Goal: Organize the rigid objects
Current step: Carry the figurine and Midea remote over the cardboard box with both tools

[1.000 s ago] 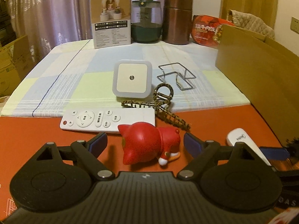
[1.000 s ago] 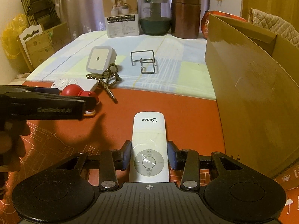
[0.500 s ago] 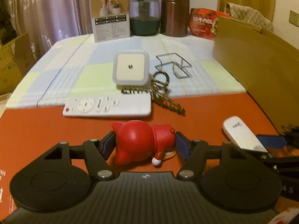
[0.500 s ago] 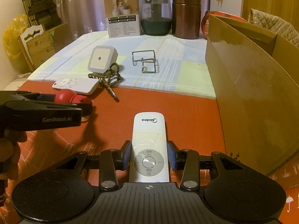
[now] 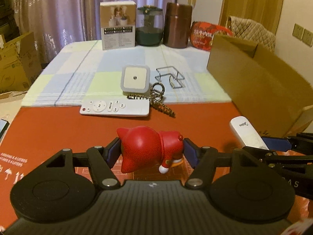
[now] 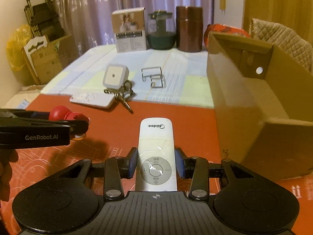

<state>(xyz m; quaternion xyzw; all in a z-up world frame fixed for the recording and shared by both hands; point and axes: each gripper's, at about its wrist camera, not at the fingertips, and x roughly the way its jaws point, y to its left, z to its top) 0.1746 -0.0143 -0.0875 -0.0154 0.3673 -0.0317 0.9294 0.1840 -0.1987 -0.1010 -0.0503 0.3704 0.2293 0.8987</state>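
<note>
**Both grippers loaded and lifting off the red mat**

On the left, the left gripper (image 5: 151, 152) pinches the red cat figurine (image 5: 148, 149) across its body, pads pressed on head and back end. The figurine looks like glossy hard plastic: light, stiff, rounded and so probably slippery. The broad middle seems the safest place to hold it, not the ears or the small foot. It hangs above the near part of the red mat (image 5: 58, 129), toward the table's front edge. A second ago the jaws stood wide with the cat lying between them on the mat; now they are clamped on it and it looks lifted.

On the right, the right gripper (image 6: 155, 166) grips the white Midea remote (image 6: 155, 152) by its long sides at the button ring. It is flat, rigid and light, film-wrapped, so possibly slick. The grip is unchanged; the remote sits higher, with the open cardboard box (image 6: 254, 101) at the table's right edge just beside it.
</note>
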